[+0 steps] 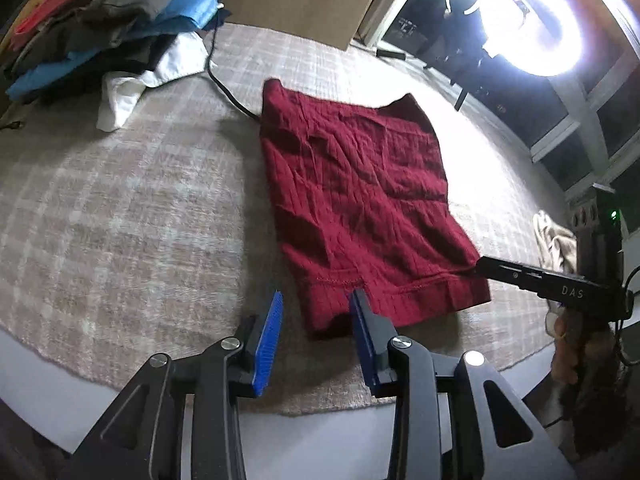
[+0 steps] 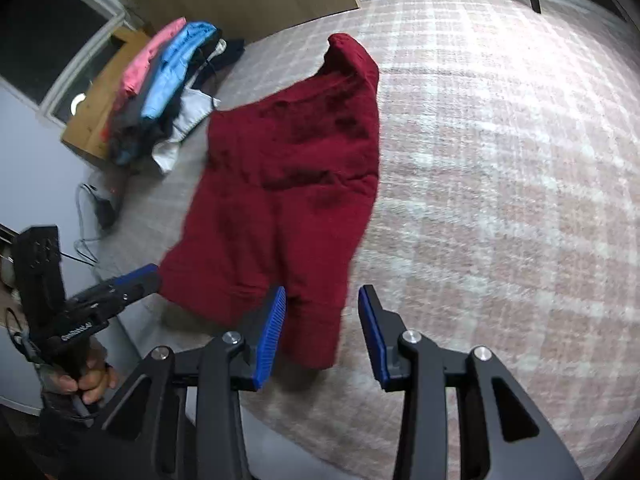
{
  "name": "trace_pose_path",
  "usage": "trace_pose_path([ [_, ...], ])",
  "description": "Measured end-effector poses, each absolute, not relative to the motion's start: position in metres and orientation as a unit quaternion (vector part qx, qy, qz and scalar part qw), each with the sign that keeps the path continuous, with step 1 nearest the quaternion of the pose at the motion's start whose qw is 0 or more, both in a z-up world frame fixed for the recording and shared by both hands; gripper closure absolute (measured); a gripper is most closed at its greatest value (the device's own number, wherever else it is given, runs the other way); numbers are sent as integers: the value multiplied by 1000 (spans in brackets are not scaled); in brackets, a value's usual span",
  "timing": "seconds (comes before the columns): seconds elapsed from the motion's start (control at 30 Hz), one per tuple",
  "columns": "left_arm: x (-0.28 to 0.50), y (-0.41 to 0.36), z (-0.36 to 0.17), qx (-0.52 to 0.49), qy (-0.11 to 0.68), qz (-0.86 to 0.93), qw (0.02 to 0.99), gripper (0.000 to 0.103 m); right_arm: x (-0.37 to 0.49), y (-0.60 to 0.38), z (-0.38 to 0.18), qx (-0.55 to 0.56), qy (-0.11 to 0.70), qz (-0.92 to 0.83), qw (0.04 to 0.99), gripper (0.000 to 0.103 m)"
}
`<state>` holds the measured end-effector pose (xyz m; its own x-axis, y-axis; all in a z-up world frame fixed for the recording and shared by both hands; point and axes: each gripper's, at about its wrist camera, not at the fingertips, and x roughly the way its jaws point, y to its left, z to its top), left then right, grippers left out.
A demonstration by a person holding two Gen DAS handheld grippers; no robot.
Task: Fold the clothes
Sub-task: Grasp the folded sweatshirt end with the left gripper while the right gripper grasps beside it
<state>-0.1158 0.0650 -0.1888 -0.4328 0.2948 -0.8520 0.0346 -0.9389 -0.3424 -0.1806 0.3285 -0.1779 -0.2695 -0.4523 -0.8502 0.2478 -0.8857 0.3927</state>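
Observation:
A dark red knit garment (image 1: 360, 208) lies folded flat on the checked rug (image 1: 120, 220). My left gripper (image 1: 316, 314) is open just above the garment's near hem, and its left corner shows in the gap between the blue pads. In the right wrist view the same garment (image 2: 288, 184) stretches away from me. My right gripper (image 2: 322, 312) is open with the hem's right corner showing between its pads. Each gripper appears in the other's view, at the hem's far corner: the right gripper (image 1: 536, 280) and the left gripper (image 2: 120, 286), held by a hand (image 2: 86, 380).
A pile of folded clothes (image 1: 104, 20) with a white cloth (image 1: 132, 88) sits at the rug's back left, beside a black cable (image 1: 224, 84). A ring light (image 1: 532, 20) glares at the back right. A beige cloth (image 1: 556, 240) lies at the right. The rug's near edge meets bare floor (image 1: 320, 440).

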Motion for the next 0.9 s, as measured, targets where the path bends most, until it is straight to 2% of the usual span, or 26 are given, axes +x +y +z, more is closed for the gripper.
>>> trace_pose_path([
  [0.3,-124,93,-204,-551,-93,827,61,65,-173,306,-189,548,20,-816,186,65],
  [0.63,-127,106,-210,-561,-64,824,45,62,-169,311,-194,542,17,-816,200,65],
  [0.83,-125,109,-211,-555,-66,828,45,67,-169,309,-193,534,25,-816,220,66],
  [0.9,-123,109,-211,-552,-67,830,45,69,-169,308,-193,532,26,-815,228,70],
])
